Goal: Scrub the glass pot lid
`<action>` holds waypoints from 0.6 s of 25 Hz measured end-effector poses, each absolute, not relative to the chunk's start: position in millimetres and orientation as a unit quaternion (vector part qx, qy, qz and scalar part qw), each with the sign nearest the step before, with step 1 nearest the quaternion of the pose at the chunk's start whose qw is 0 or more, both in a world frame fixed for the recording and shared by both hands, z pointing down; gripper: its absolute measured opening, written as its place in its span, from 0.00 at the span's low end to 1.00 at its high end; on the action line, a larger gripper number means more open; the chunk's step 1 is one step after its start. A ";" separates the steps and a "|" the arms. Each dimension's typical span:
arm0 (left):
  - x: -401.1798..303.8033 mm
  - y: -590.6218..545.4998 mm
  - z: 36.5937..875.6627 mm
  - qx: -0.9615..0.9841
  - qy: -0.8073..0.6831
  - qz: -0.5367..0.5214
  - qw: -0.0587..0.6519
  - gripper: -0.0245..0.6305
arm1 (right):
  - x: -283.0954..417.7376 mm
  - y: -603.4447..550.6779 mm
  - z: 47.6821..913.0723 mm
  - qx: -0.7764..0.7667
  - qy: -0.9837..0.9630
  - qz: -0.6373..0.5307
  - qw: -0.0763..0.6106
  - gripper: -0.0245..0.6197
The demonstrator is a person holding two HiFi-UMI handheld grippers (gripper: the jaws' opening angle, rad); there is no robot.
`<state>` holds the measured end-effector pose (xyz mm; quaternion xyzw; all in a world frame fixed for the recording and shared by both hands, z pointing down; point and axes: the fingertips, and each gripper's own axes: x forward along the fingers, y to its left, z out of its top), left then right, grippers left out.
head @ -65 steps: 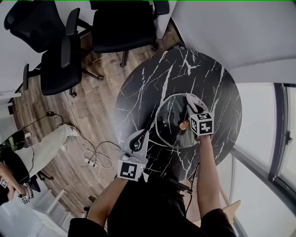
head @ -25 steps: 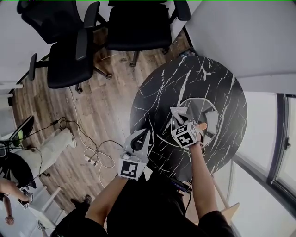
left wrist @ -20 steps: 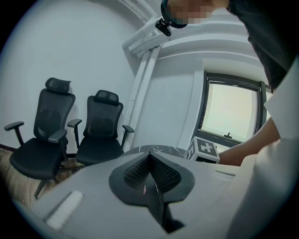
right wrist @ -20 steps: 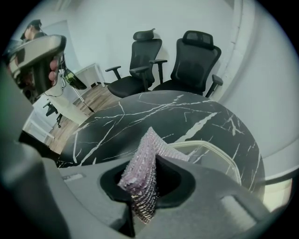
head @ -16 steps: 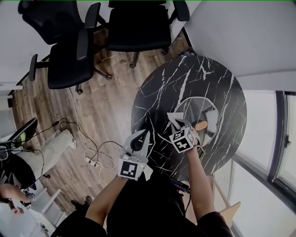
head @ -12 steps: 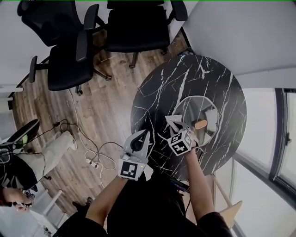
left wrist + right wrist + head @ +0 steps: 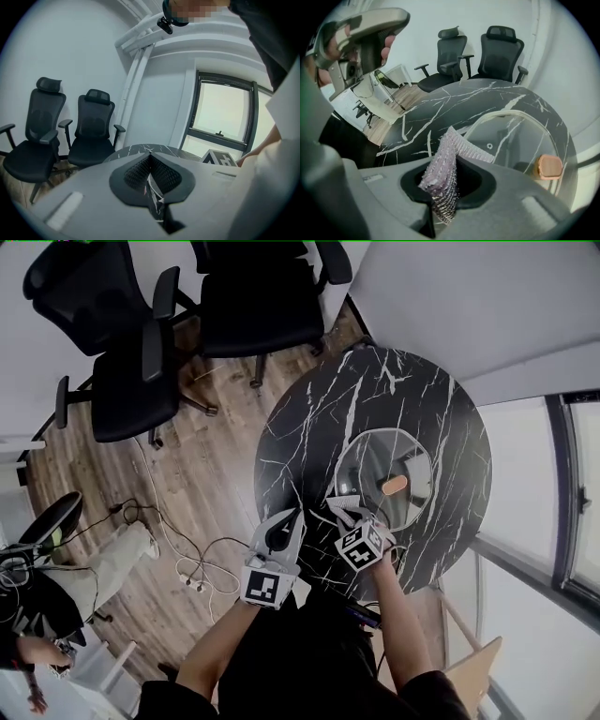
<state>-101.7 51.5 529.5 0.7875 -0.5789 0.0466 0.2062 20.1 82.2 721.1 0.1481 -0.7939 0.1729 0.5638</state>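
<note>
The glass pot lid (image 7: 373, 457) lies flat on the round black marble table (image 7: 309, 427), its orange knob (image 7: 395, 485) on top. In the right gripper view the lid (image 7: 511, 133) and knob (image 7: 549, 167) lie just ahead of the jaws. My right gripper (image 7: 349, 511) hovers at the lid's near-left rim, shut on a silvery mesh scrubbing cloth (image 7: 443, 173) that sticks up between the jaws. My left gripper (image 7: 284, 521) hangs beside the table's near-left edge, shut with nothing in it (image 7: 152, 180).
Black office chairs (image 7: 253, 296) (image 7: 112, 381) stand on the wood floor beyond the table. Cables (image 7: 192, 563) trail on the floor at the left. A window (image 7: 562, 512) runs along the right. Another person (image 7: 28, 652) is at the far lower left.
My right gripper has drawn back with the cloth from over the lid's middle to its near-left rim. The left gripper has stayed where it was.
</note>
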 end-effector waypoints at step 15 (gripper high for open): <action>-45.7 34.9 497.7 0.825 -0.536 0.046 0.174 0.04 | 152.9 43.7 638.9 0.371 -0.816 0.157 0.415 0.15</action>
